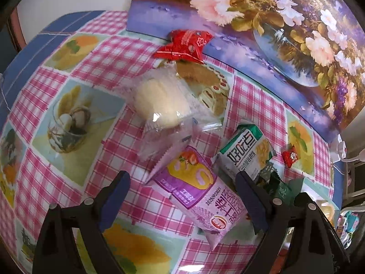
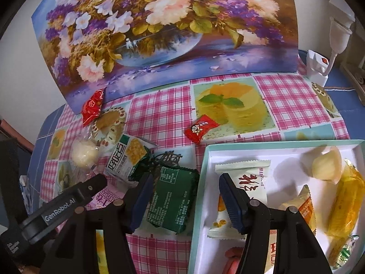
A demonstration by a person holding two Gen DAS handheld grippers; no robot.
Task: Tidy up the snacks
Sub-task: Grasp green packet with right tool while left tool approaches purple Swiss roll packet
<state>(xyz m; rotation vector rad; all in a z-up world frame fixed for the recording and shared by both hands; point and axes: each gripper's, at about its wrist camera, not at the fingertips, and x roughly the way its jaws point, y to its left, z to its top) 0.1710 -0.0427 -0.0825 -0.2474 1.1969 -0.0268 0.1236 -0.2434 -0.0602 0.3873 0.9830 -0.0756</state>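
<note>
Left wrist view: left gripper [image 1: 182, 196] spread wide, hovering over a purple cake packet [image 1: 200, 196] lying between its fingers, pads not touching. Beyond it a clear-wrapped bun [image 1: 159, 105], a green-white snack pack [image 1: 247, 153], a red packet [image 1: 184, 45] against the flower painting [image 1: 273, 34], a small red candy [image 1: 290, 157]. Checkered tabletop [image 1: 102, 52].

Right wrist view: right gripper [image 2: 184, 196] half open, holding nothing, straddling the teal tray [image 2: 200, 182] wall; dark green packet [image 2: 175, 198] beside its left finger. Tray snacks partly hidden and cut off.

The right gripper [image 2: 184, 199] hung open, fingers straddling the tray [image 2: 200, 182] edge, a dark green packet [image 2: 173, 196] lying just beside on the checked worktop [image 2: 159, 109].
</note>
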